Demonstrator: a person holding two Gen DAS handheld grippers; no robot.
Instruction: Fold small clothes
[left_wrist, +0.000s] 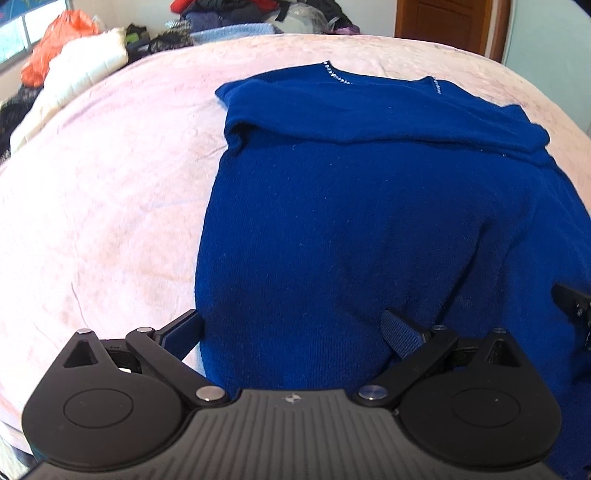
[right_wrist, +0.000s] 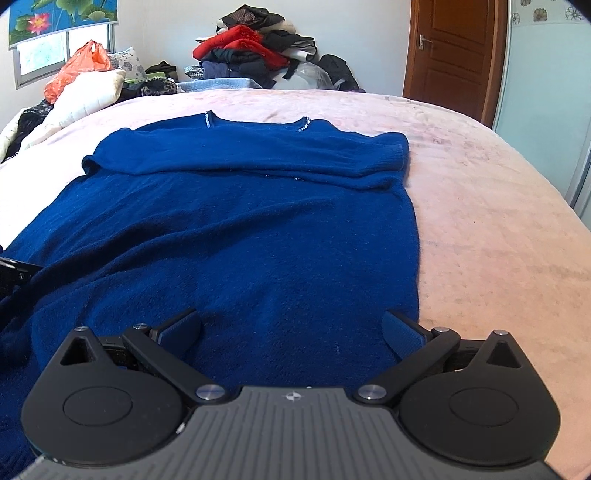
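A dark blue knit sweater (left_wrist: 354, 206) (right_wrist: 236, 236) lies flat on the pink bed cover (left_wrist: 110, 177) (right_wrist: 480, 221), neckline with a beaded trim at the far end and both sleeves folded across the chest. My left gripper (left_wrist: 291, 332) stands open over the sweater's near left hem edge, nothing between its fingers. My right gripper (right_wrist: 291, 332) is open too, above the near right hem corner. Each gripper shows as a black part at the other view's edge: the right one (left_wrist: 572, 306) and the left one (right_wrist: 14, 273).
A heap of clothes (right_wrist: 258, 51) is piled against the far wall. White bedding (right_wrist: 85, 96) and an orange plastic bag (right_wrist: 77, 66) sit at the far left. A brown door (right_wrist: 454, 55) stands at the back right. Bare pink cover lies on both sides of the sweater.
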